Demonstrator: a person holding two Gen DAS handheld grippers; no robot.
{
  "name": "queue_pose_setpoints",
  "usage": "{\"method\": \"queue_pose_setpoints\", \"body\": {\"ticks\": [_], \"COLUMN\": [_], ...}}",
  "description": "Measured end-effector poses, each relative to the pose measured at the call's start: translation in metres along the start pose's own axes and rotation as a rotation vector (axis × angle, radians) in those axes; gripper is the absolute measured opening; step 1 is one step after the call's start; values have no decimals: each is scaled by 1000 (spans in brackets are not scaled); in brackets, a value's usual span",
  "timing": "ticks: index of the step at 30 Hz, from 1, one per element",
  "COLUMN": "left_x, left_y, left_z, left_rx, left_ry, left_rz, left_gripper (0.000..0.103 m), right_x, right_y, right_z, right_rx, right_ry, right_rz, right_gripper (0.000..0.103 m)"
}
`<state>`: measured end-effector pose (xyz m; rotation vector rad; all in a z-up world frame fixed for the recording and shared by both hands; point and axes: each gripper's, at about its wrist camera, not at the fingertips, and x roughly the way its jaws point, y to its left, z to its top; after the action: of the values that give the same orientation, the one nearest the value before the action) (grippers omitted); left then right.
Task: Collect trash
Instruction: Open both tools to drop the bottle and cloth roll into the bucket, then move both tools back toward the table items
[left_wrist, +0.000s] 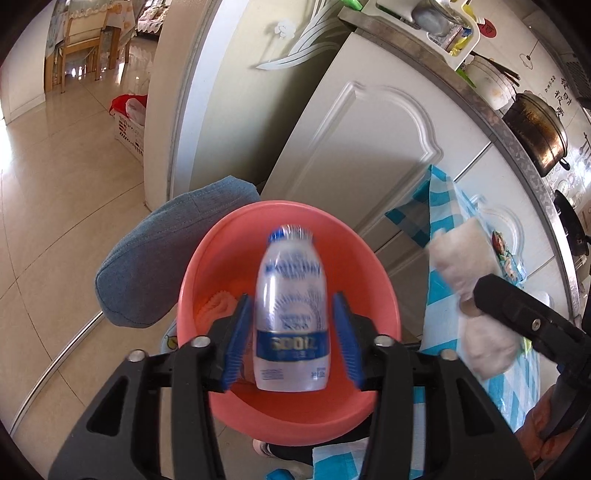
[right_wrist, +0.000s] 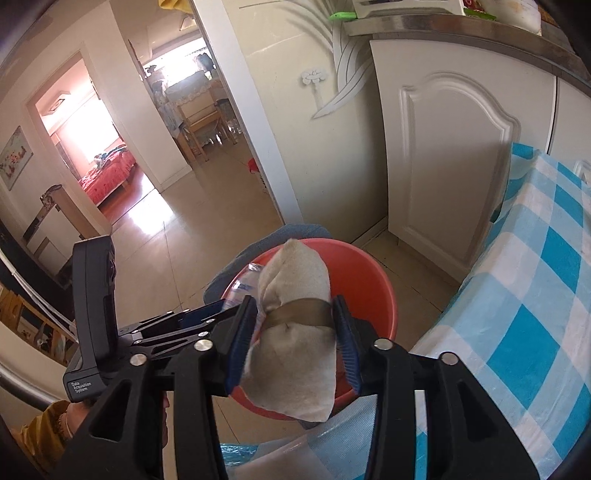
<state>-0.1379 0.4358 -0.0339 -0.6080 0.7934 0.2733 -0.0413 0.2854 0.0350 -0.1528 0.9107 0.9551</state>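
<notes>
A clear plastic bottle (left_wrist: 291, 314) with a blue cap and blue label is blurred between the fingers of my left gripper (left_wrist: 291, 332), above a coral-red plastic basin (left_wrist: 376, 280). The jaws stand apart from the bottle's sides, so the gripper is open. My right gripper (right_wrist: 293, 336) is shut on a crumpled beige wad bound with a brown band (right_wrist: 295, 325), held over the same basin (right_wrist: 369, 280). The bottle's top shows behind the wad in the right wrist view (right_wrist: 245, 280). The wad and right gripper also show in the left wrist view (left_wrist: 465, 258).
A blue cushion (left_wrist: 155, 258) lies beside the basin on the tiled floor. A table with a blue-checked cloth (right_wrist: 535, 314) stands at the right. White cabinet doors (left_wrist: 369, 155) and a counter with pots (left_wrist: 535, 129) are behind. A doorway (right_wrist: 184, 129) opens to the left.
</notes>
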Motion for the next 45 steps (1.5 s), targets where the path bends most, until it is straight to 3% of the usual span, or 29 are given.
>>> {"method": "queue_pose_setpoints", "body": {"ticks": [1,5,11,22,31,45], "left_x": [0,-7,-25,-37,-40,-49], "left_y": [1,6,12,6,-25,-83], "left_z": [0,1,3,-1,-5,-16], "left_rx": [-6,-12,-28,-45,-5,100], "left_ry": [-7,-20,-58,-57,-30,-5], "left_rz": [19,37,55,21,6,-25], "left_gripper": [84,90,93,94,94,95], "right_x": [1,-14,-57,-106,-119,-164], "right_y": [-1,-10,-35,-84,-91,-116], "right_z": [-1,-8,-20,-56,-78,-103], "right_rx": [5,43,123,272,313,332], "right_ry": [-7,-76,-202,-295,-304,-402], "right_rz": [-4,-1,-29,-50,-62,-64], "right_gripper": [65,83,89,90,93,93]}}
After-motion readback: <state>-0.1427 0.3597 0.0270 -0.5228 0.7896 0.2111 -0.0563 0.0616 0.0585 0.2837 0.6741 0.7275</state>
